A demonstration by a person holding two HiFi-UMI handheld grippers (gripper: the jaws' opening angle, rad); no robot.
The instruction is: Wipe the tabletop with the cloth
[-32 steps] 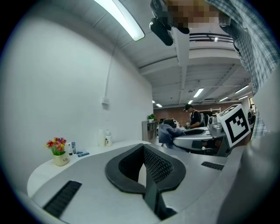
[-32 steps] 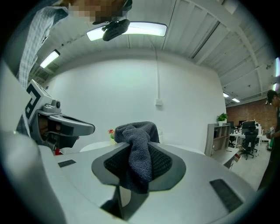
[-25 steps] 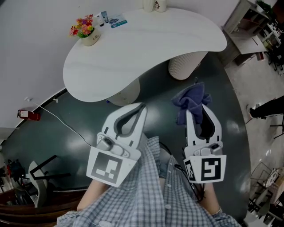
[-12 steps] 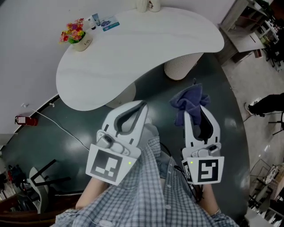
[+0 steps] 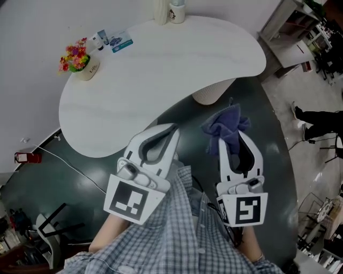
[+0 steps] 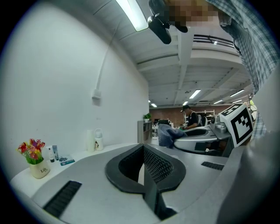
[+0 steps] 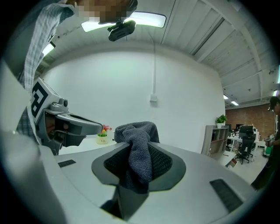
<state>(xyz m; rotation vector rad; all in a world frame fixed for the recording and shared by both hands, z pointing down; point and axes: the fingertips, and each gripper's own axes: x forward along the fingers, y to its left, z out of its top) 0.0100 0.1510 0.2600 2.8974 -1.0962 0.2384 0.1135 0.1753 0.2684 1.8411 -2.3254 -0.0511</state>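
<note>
The white curved tabletop (image 5: pixel 161 69) lies ahead of me in the head view, above the dark floor. My right gripper (image 5: pixel 229 138) is shut on a dark blue-grey cloth (image 5: pixel 224 126), which bunches up beyond its tips; the cloth (image 7: pixel 139 151) fills the closed jaws in the right gripper view. My left gripper (image 5: pixel 171 128) is shut with nothing in it, its jaws (image 6: pixel 143 151) meeting in the left gripper view. Both grippers hang over the floor, short of the table's near edge.
On the table's far left stand a small flower pot (image 5: pixel 77 59), small bottles (image 5: pixel 99 38) and a card (image 5: pixel 121 42); a white jug (image 5: pixel 177 12) sits at the far edge. A ribbed white pedestal (image 5: pixel 211 92) holds the table. A cable (image 5: pixel 80 168) crosses the floor at the left. A person's legs (image 5: pixel 316 115) show at the right.
The table has slid down and left in the head view, so I stand closer to it. Both grippers keep their pose; the cloth stays held.
</note>
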